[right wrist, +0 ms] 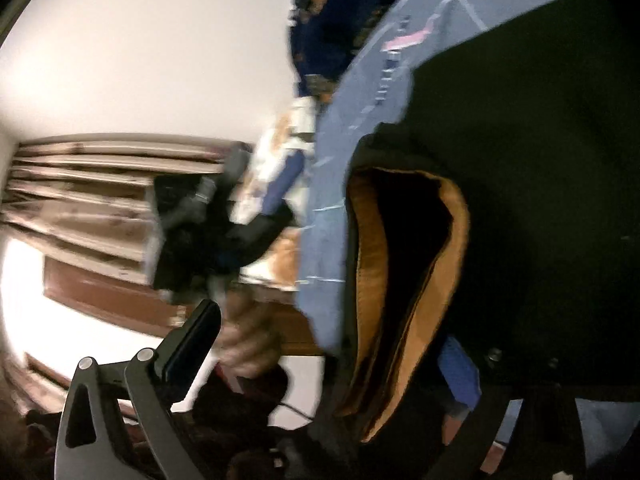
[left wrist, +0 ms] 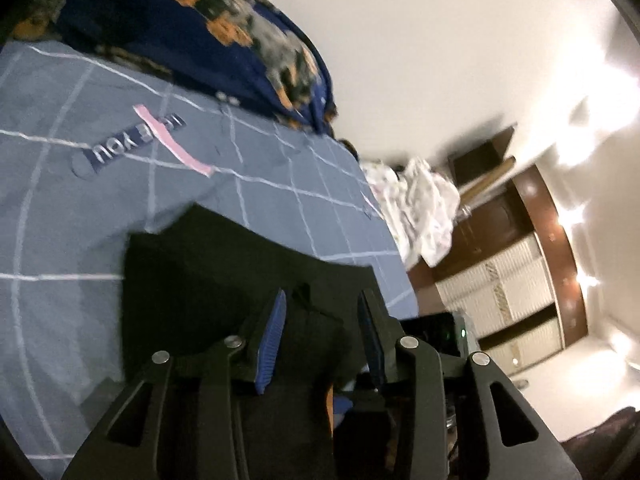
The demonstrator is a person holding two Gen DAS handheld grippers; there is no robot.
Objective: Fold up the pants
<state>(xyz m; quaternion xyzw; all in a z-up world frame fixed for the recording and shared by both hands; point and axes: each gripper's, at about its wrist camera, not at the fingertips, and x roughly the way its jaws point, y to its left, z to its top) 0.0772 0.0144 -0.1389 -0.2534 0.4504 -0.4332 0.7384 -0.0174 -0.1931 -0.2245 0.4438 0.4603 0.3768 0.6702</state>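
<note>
The black pants (left wrist: 224,264) lie on a blue-grey checked bedsheet (left wrist: 60,200). My left gripper (left wrist: 322,300) has its blue-padded fingers (left wrist: 274,328) spread apart, with black cloth between and under them. In the right wrist view the pants (right wrist: 520,160) fill the right half, and their waist opening shows a tan lining (right wrist: 372,264). My right gripper (right wrist: 328,344) is wide open; its left finger (right wrist: 196,340) is free in the air, and the right finger (right wrist: 460,376) is partly covered by the cloth.
A dark blue flowered blanket (left wrist: 224,28) is bunched at the head of the bed. A pile of white cloth (left wrist: 424,208) lies at the bed's edge. Brown wardrobe doors (left wrist: 516,280) stand behind. The other gripper (right wrist: 224,220) shows blurred beside the bed.
</note>
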